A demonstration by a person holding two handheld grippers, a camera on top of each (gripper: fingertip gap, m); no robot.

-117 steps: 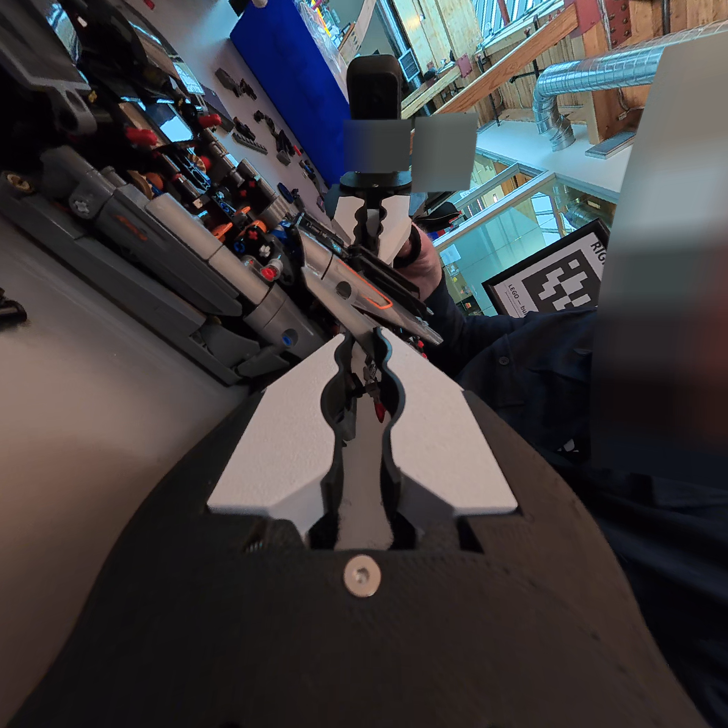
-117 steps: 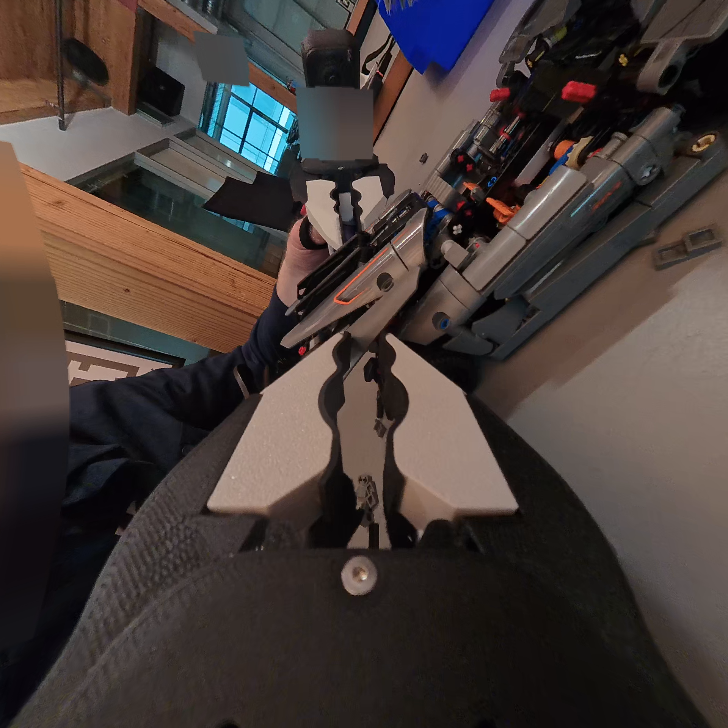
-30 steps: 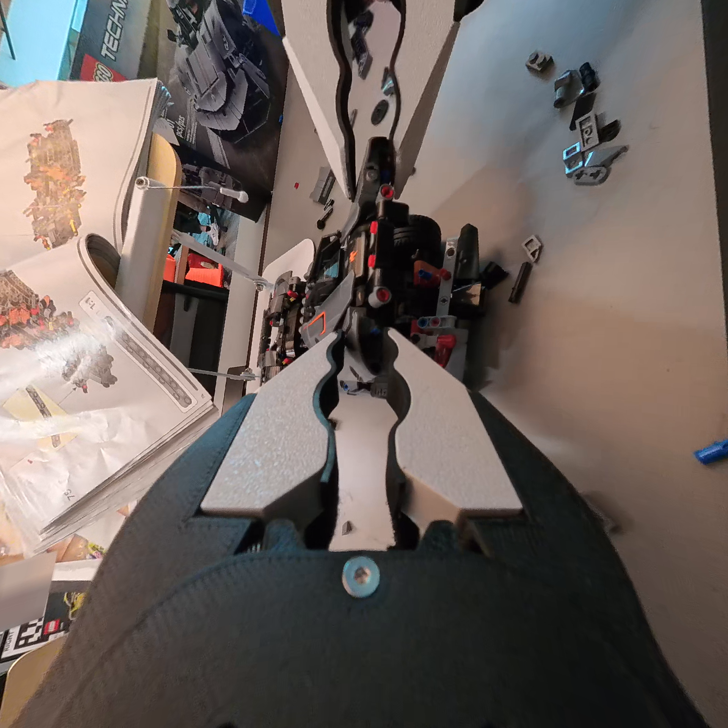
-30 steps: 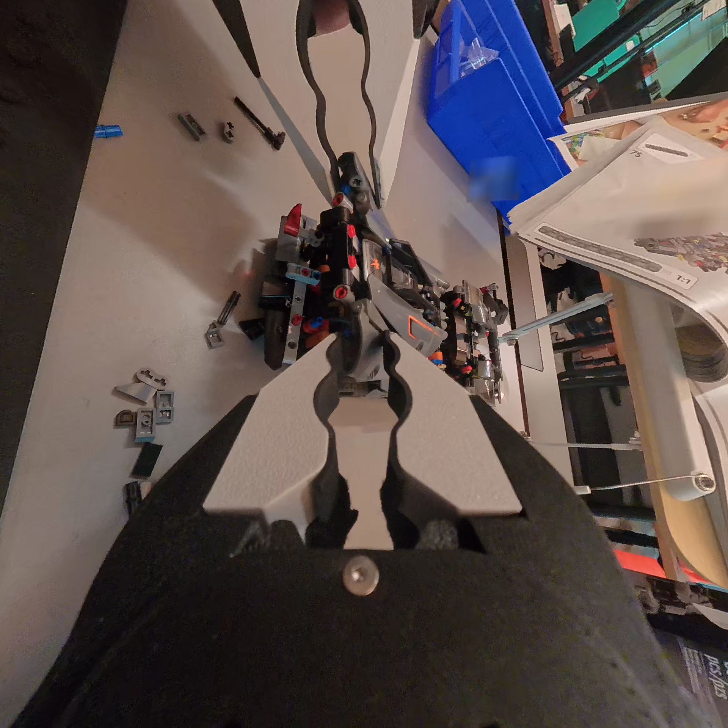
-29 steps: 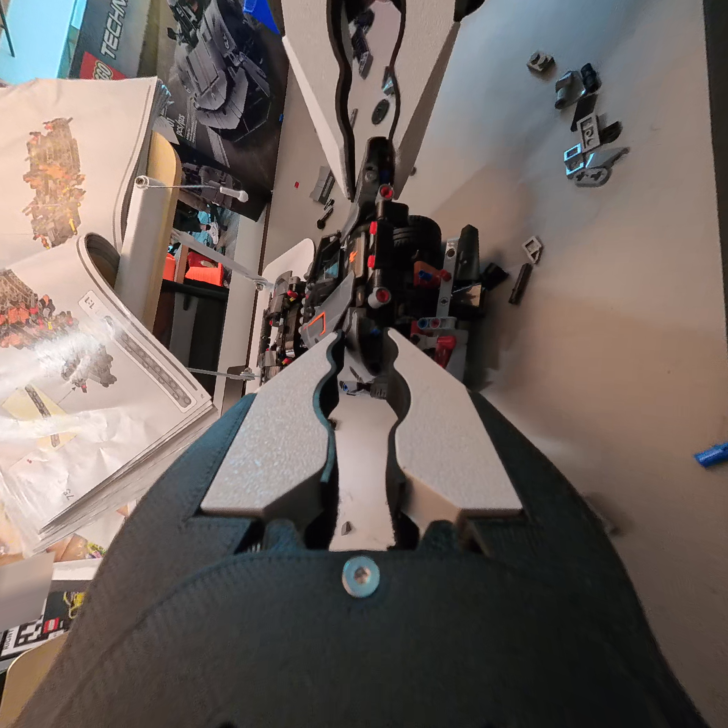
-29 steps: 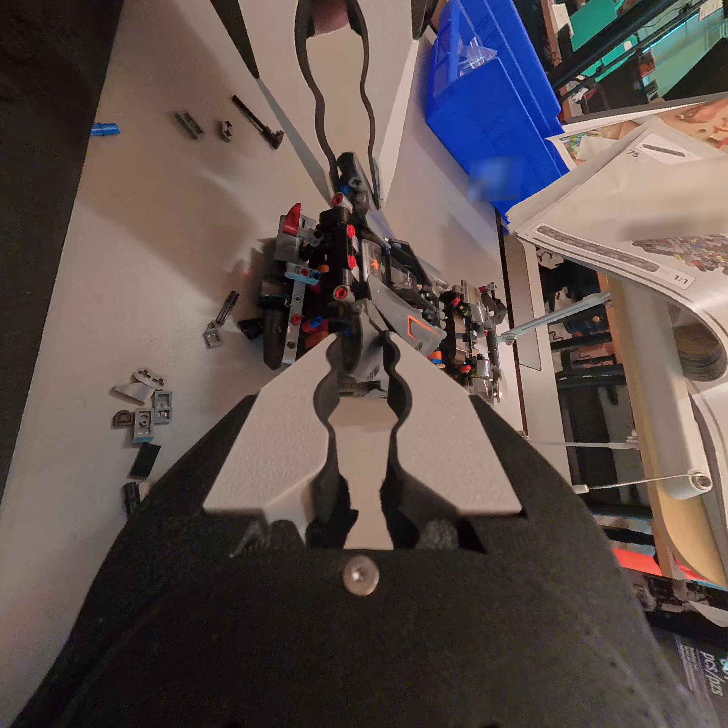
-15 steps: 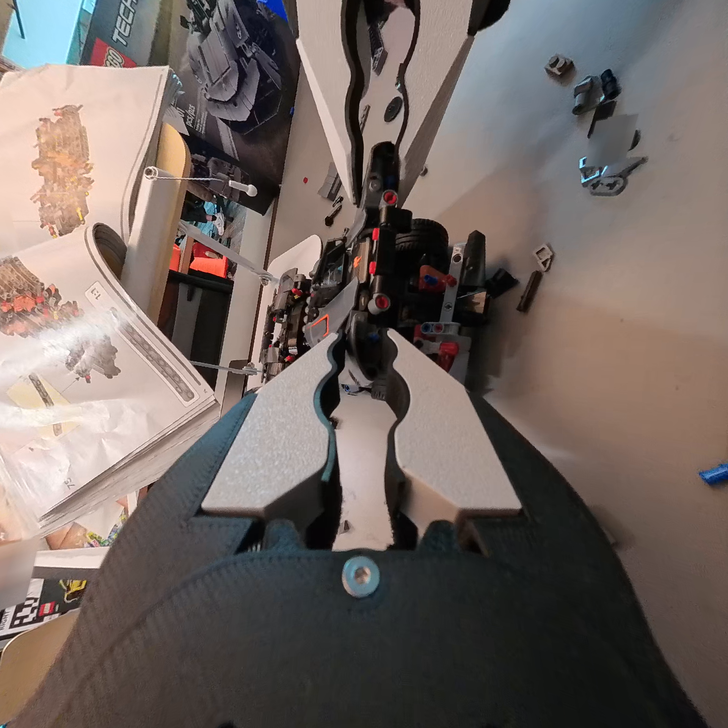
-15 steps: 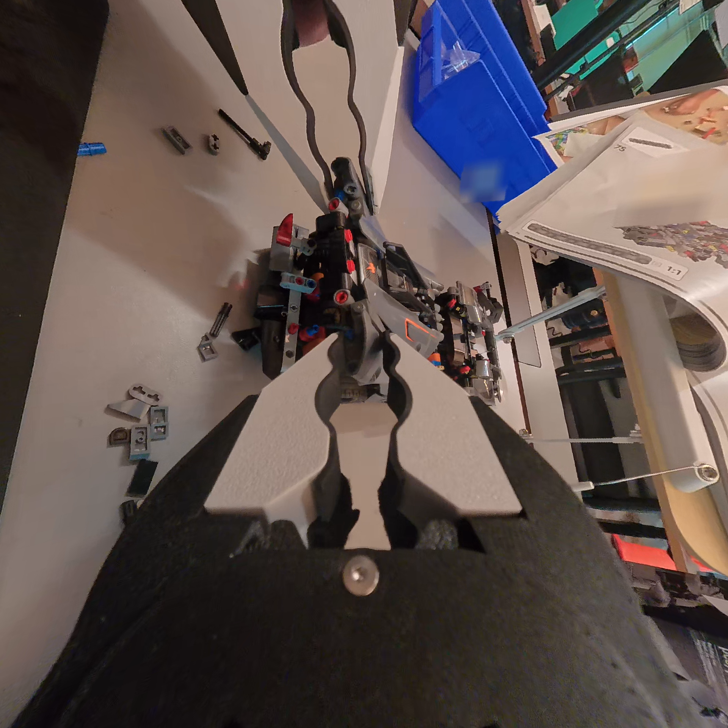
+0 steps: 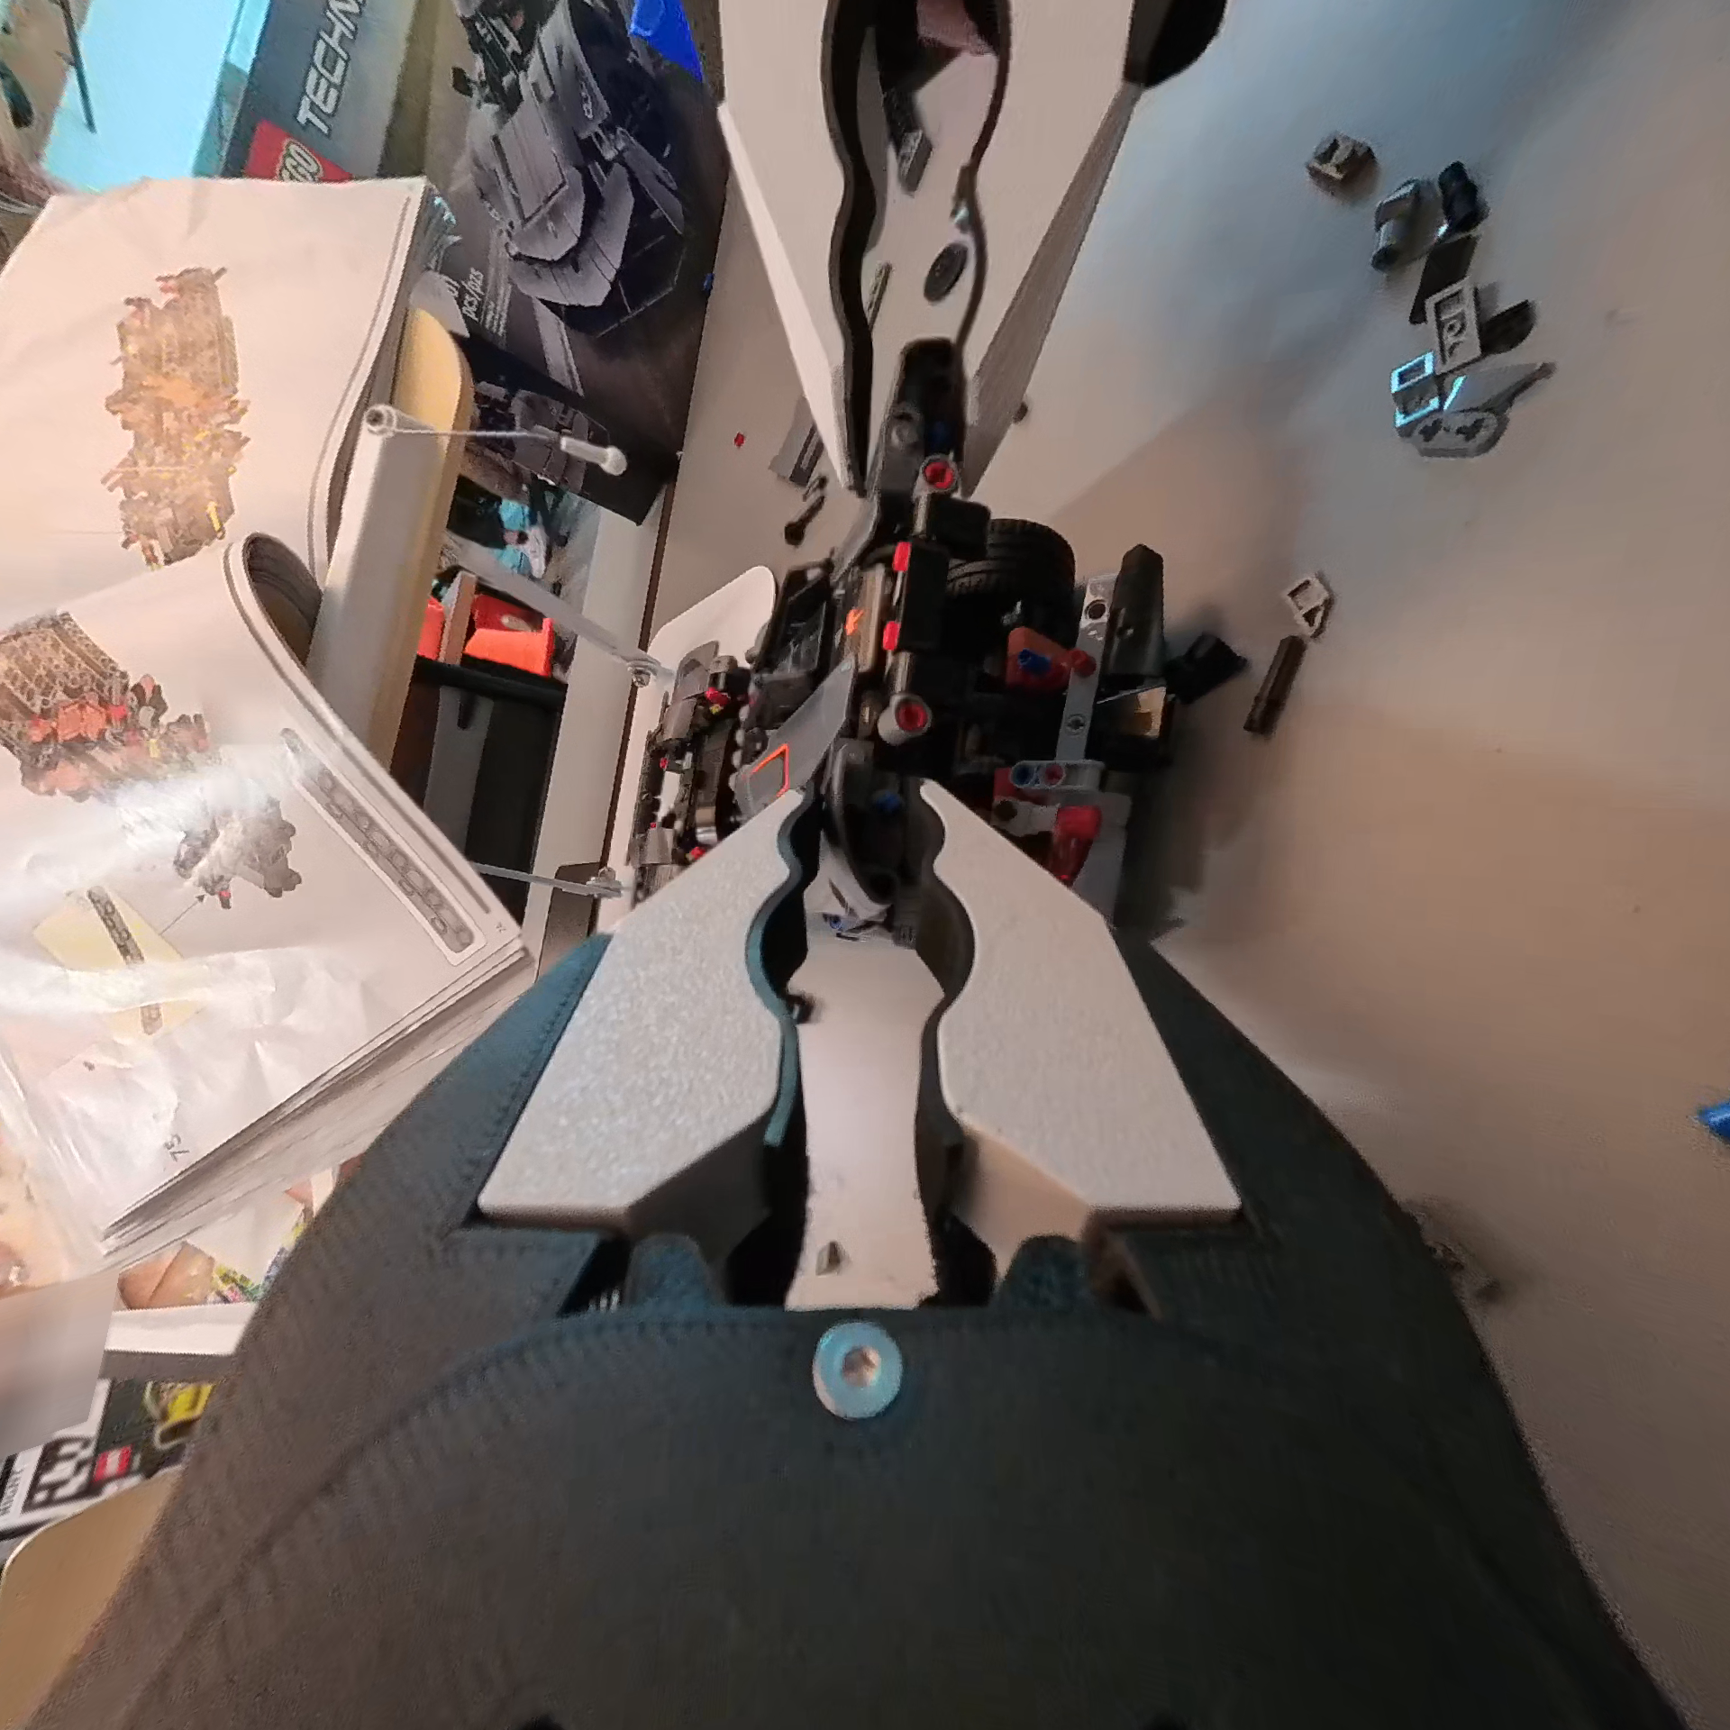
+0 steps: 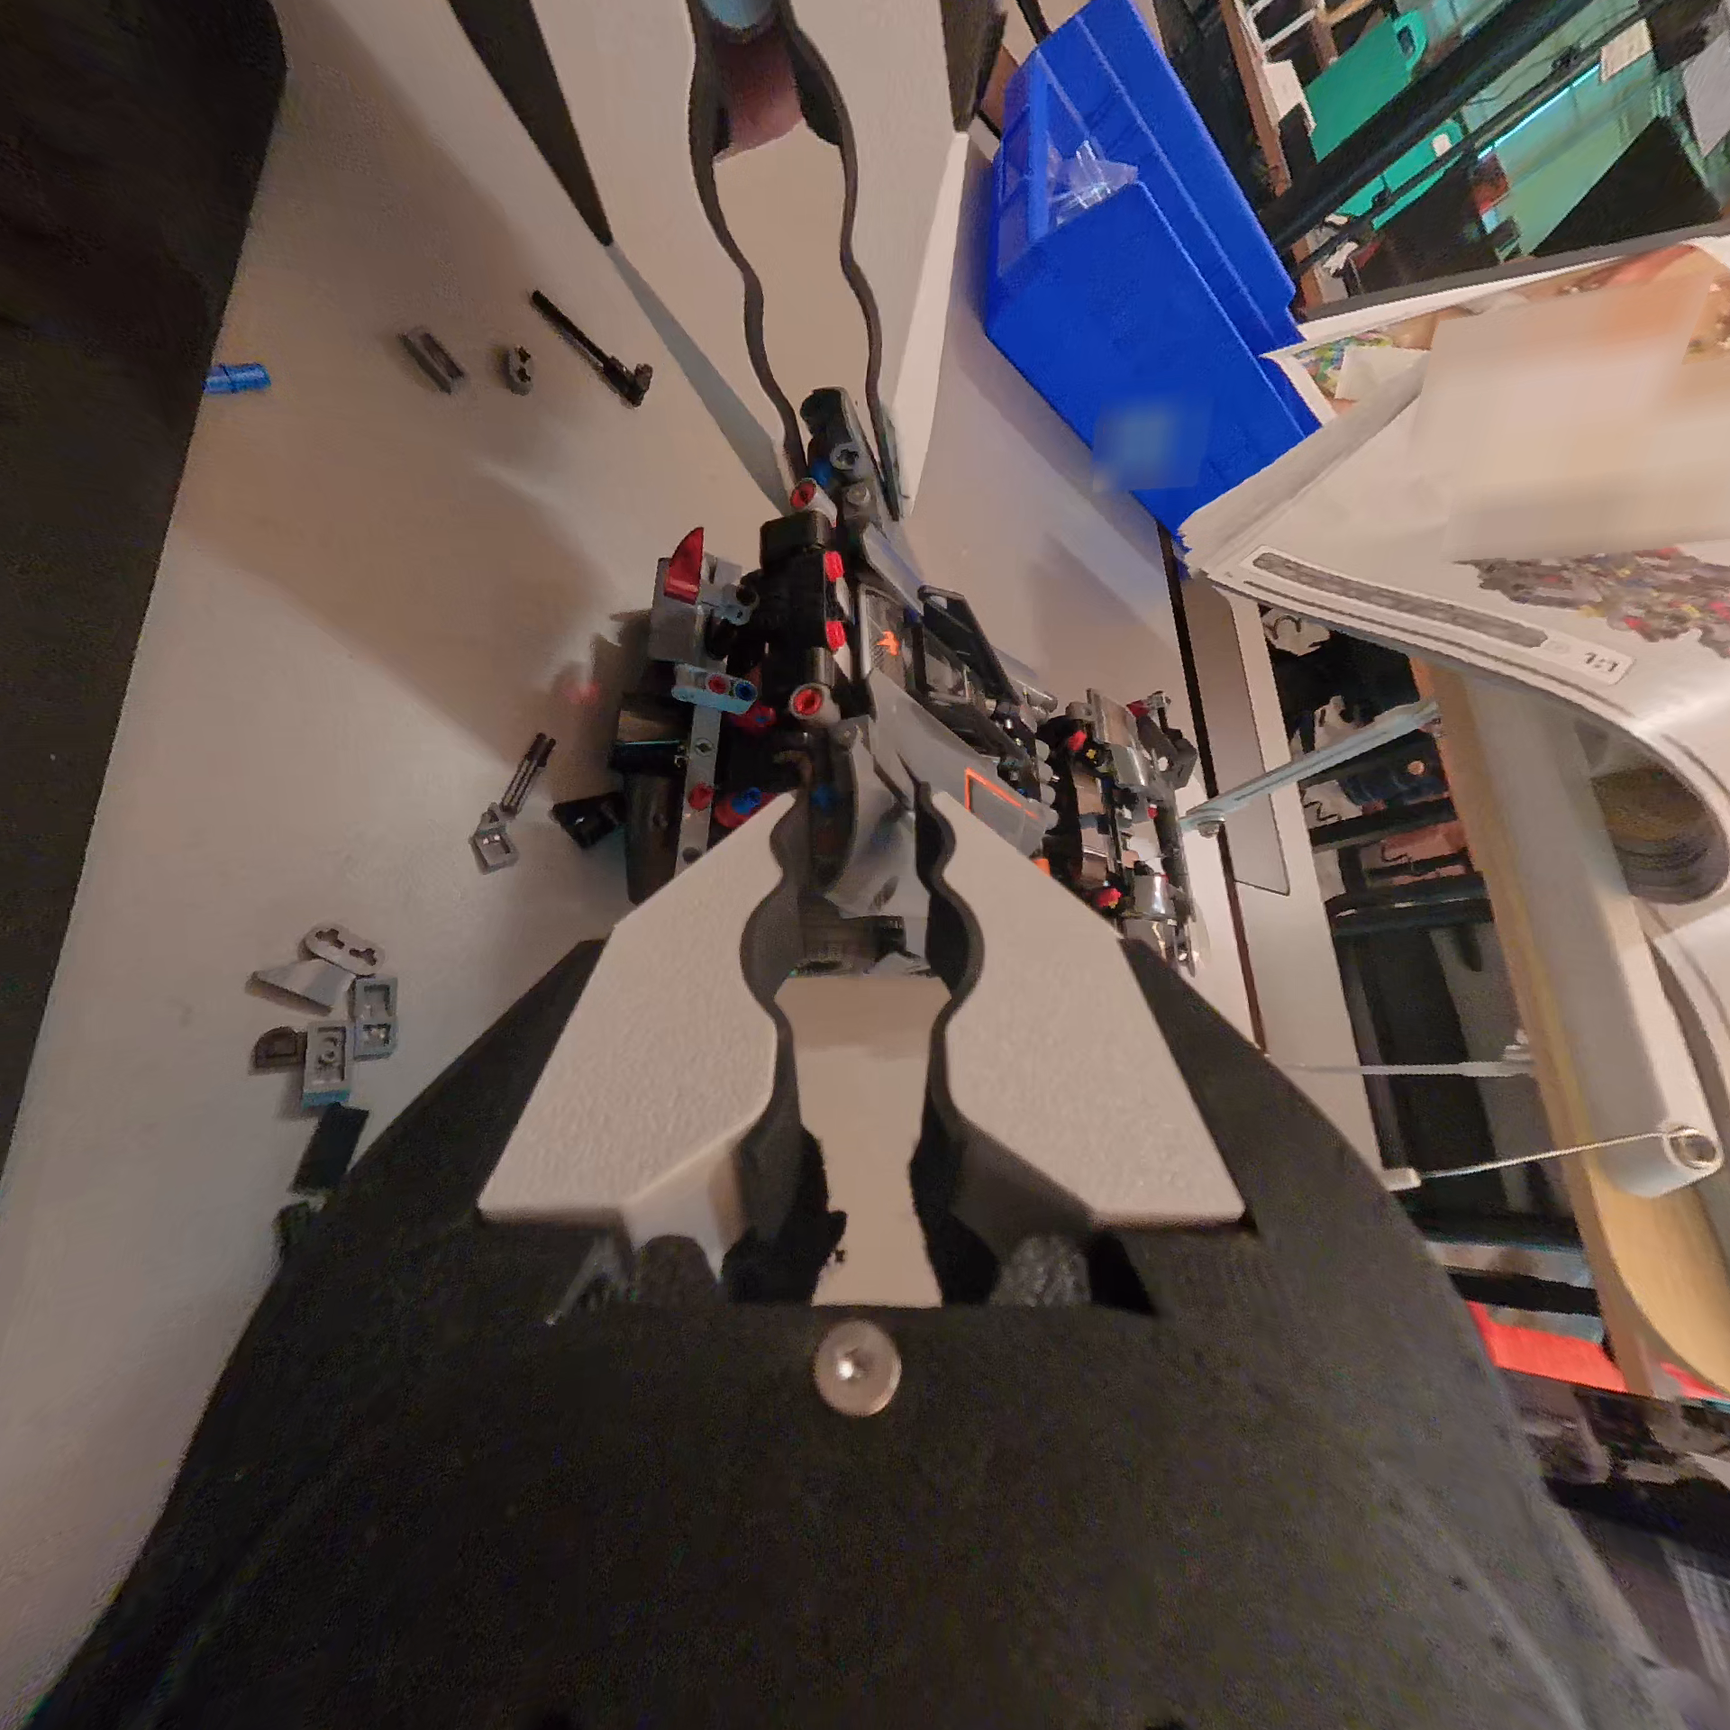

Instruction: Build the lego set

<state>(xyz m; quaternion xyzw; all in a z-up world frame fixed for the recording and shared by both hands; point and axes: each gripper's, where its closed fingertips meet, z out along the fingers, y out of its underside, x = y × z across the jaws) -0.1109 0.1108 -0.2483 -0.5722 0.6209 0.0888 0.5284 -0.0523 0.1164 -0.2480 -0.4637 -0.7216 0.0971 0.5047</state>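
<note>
Grey-and-black lego model (image 9: 899, 674) stretches lengthwise straight ahead of the left gripper (image 9: 861, 843), which clamps its near end; the right gripper (image 9: 913, 440) pinches the far end.

From the right gripper (image 10: 857, 843), likewise clamped on the model (image 10: 843, 674), the left gripper (image 10: 843, 449) grips opposite, loose pieces (image 10: 328, 1011) lying beside the model.

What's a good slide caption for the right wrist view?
Two hand-held grippers clamp opposite ends of a Lego model above a table strewn with loose pieces.
</note>
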